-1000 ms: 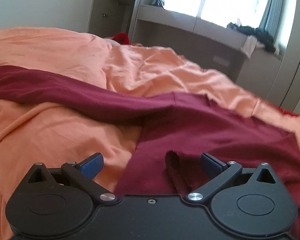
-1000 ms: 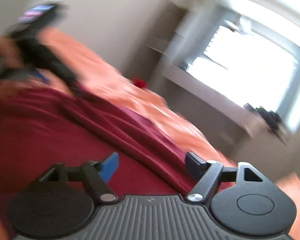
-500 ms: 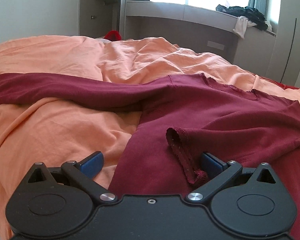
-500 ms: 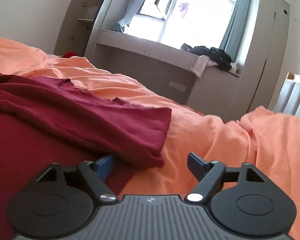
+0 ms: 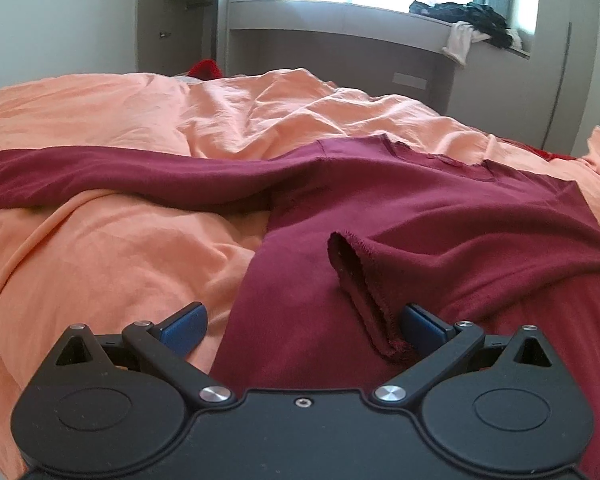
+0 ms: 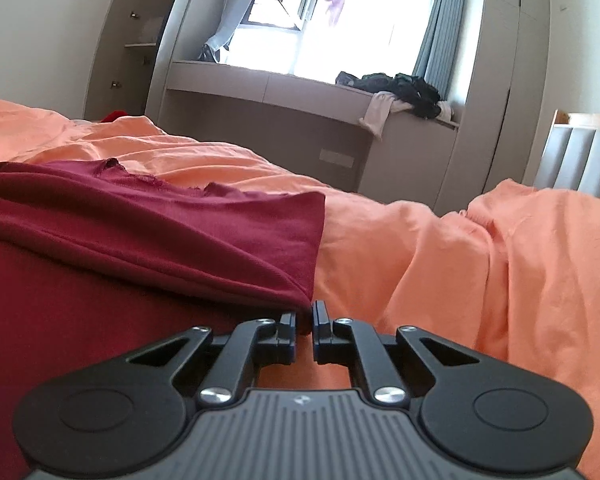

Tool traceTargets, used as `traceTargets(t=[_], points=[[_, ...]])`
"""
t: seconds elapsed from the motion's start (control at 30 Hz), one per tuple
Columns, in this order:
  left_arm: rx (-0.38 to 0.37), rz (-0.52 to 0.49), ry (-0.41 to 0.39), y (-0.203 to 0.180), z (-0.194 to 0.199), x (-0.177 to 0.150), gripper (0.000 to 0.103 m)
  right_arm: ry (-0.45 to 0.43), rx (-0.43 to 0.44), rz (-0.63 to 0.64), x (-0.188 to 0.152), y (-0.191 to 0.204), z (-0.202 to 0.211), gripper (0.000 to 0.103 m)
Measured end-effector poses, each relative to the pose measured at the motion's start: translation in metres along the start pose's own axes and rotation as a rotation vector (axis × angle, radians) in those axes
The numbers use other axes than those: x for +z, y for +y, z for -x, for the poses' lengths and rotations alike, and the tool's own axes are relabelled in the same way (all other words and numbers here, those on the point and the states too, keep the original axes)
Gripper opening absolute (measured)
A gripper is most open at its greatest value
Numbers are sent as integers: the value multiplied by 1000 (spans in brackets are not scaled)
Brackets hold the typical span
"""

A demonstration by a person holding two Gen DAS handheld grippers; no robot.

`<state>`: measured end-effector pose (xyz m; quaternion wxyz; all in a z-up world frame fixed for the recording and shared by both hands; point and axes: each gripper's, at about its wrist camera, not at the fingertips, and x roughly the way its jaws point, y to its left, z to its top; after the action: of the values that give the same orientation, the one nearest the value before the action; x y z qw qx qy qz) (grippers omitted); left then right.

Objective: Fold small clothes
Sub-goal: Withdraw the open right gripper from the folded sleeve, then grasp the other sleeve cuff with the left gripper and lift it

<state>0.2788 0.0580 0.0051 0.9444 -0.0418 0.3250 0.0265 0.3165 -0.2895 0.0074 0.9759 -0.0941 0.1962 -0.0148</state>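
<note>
Right gripper closes at the shirt's folded edge; left gripper waits wide open over a sleeve cuff.

Left wrist view: the left gripper, tilted down over the bed cover, holds nothing; the shirt lies spread out, its sleeve cuff beside the right finger. Right wrist view: the right gripper has just been closing and is now nearly shut at the shirt's corner, seemingly pinching it, ready for the next fold.
</note>
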Motion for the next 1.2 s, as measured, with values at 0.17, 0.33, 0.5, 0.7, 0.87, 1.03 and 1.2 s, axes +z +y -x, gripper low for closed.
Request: traceTargets(t=[0.17, 0.33, 0.5, 0.7, 0.87, 1.03, 1.2], points=[[-26, -25, -11, 3, 8, -7, 103, 20, 23, -43, 2, -1, 2, 20], [-50, 50, -42, 16, 26, -2, 103, 25, 45, -128, 0, -8, 18, 55], [24, 154, -83, 46, 32, 7, 103, 7, 52, -224, -4, -9, 42, 78], [189, 294, -98, 98, 33, 20, 103, -168, 207, -199, 9, 26, 89, 103], [251, 434, -207, 155, 41, 22, 103, -249, 373, -172, 17, 64, 111, 103], [226, 650, -305, 213, 41, 20, 103, -246, 441, -128, 7, 99, 123, 103], [204, 832, -353, 254, 31, 13, 102, -232, 455, -89, -5, 114, 131, 103]])
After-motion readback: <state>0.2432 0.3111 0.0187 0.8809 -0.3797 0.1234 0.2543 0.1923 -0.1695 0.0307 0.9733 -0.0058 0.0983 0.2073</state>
